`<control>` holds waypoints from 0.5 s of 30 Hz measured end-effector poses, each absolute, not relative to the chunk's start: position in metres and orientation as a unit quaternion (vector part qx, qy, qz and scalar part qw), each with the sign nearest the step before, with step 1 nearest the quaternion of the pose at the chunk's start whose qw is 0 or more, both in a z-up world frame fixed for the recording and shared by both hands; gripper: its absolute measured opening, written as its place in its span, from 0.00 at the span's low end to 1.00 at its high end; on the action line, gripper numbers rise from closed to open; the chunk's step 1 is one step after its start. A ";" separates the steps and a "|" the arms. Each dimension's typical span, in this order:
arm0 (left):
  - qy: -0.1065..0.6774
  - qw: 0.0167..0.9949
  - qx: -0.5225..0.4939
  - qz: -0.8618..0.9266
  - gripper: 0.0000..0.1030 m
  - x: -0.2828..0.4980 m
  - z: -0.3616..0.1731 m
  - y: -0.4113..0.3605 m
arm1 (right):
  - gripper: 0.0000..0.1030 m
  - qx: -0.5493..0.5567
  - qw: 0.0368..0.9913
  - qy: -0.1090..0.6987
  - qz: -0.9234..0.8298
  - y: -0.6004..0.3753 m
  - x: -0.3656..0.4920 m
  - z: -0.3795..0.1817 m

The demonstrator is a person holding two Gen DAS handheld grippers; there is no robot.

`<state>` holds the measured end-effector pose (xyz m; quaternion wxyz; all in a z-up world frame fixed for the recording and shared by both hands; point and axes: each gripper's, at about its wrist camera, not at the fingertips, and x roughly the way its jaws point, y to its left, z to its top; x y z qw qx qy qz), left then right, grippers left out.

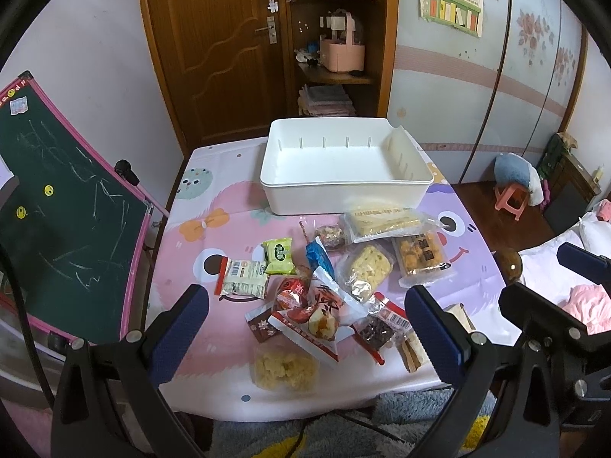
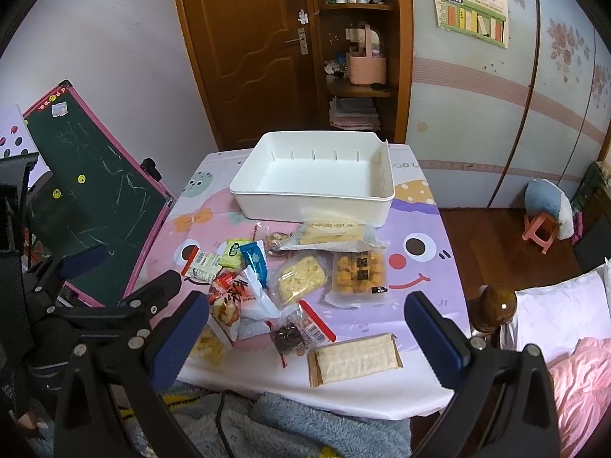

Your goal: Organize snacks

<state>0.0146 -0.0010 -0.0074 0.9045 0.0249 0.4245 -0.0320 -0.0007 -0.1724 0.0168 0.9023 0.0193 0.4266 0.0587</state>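
Left gripper, right gripper — fingers apart

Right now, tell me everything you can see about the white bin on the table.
The white bin is a shallow rectangular tray, seemingly plastic, with slotted inner walls and one loose divider leaning against its right wall. It holds no snacks. It sits upright at the table's far end on the cartoon tablecloth; a pale yellow snack packet lies at its front wall.

beyond my tool stands a brown wooden door, with corner shelves just right of it holding a pink basket. a green chalkboard leans off to my left. far right, a pink stool sits on the floor.
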 end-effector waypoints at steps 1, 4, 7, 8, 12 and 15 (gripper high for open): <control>0.426 0.904 0.025 -0.032 0.99 0.015 -0.008 -0.001 | 1.00 0.020 0.902 0.427 0.060 -0.172 -0.001 0.017; 0.427 0.903 0.027 -0.031 0.99 0.013 -0.009 -0.001 | 1.00 0.022 0.900 0.430 0.064 -0.172 -0.001 0.016; 0.428 0.903 0.028 -0.031 0.99 0.014 -0.009 -0.002 | 1.00 0.020 0.899 0.433 0.063 -0.172 -0.001 0.015; 0.429 0.902 0.028 -0.031 0.99 0.014 -0.009 -0.002 | 1.00 0.021 0.899 0.433 0.064 -0.172 -0.001 0.015; 0.431 0.901 0.029 -0.031 0.99 0.015 -0.010 -0.003 | 1.00 0.020 0.899 0.433 0.064 -0.172 -0.001 0.014; 0.433 0.900 0.030 -0.032 0.99 0.015 -0.011 -0.004 | 1.00 0.022 0.899 0.433 0.065 -0.171 -0.001 0.014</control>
